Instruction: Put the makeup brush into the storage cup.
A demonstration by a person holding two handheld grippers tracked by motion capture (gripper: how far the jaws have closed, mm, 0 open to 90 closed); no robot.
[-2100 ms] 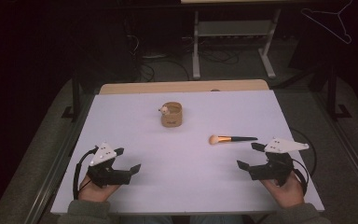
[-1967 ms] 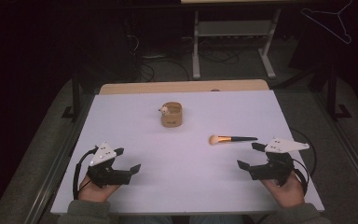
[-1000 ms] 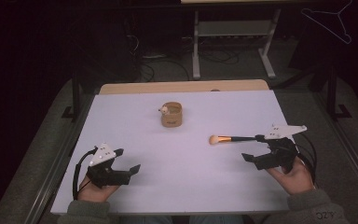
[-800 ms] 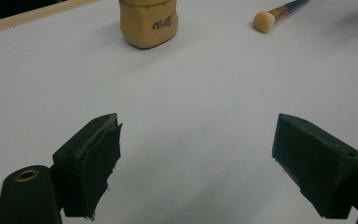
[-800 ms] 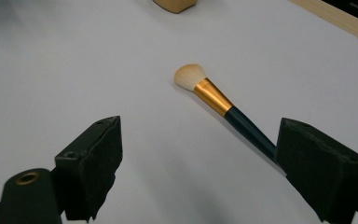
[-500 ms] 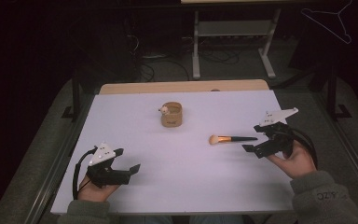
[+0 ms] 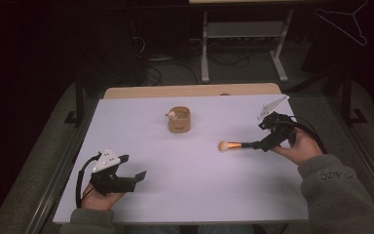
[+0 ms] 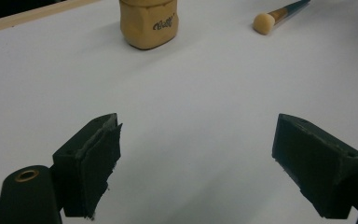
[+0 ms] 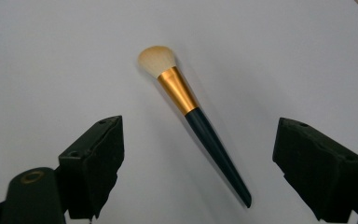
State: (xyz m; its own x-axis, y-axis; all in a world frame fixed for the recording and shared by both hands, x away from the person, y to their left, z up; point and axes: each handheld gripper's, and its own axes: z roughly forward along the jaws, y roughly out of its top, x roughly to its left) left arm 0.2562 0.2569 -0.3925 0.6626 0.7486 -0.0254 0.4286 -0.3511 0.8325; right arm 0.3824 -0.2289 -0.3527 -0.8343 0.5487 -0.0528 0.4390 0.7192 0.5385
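- The right tool (image 7: 268, 141) sits over the right part of the white counter (image 7: 175, 195), held in our right hand (image 7: 299, 146), with its grey three-cornered plate raised toward the far edge.
- Its jaws stand wide apart and grip nothing; in the right gripper view they flank the dark handle of the makeup brush (image 9: 193, 116) without touching it.
- The makeup brush (image 7: 236, 145) lies flat on the counter, its pale bristle head pointing toward the counter's middle, a gold ferrule behind the head, and the tapering dark handle running toward the right tool.
- In the high view the handle's end meets the tips of the right tool; we cannot tell from that view whether they touch.
- The left tool (image 7: 126, 178) rests low at the near left of the counter in our left hand (image 7: 97, 197), its cable looping at the left side.
- Its jaws are also spread wide, with bare counter between them in the left gripper view.
- A small tan container (image 7: 179, 120) stands upright near the counter's middle toward the far side, well apart from both tools; dark lettering shows on its side (image 8: 148, 21).
- The brush lies to the right of the container, apart from it (image 8: 279, 14).
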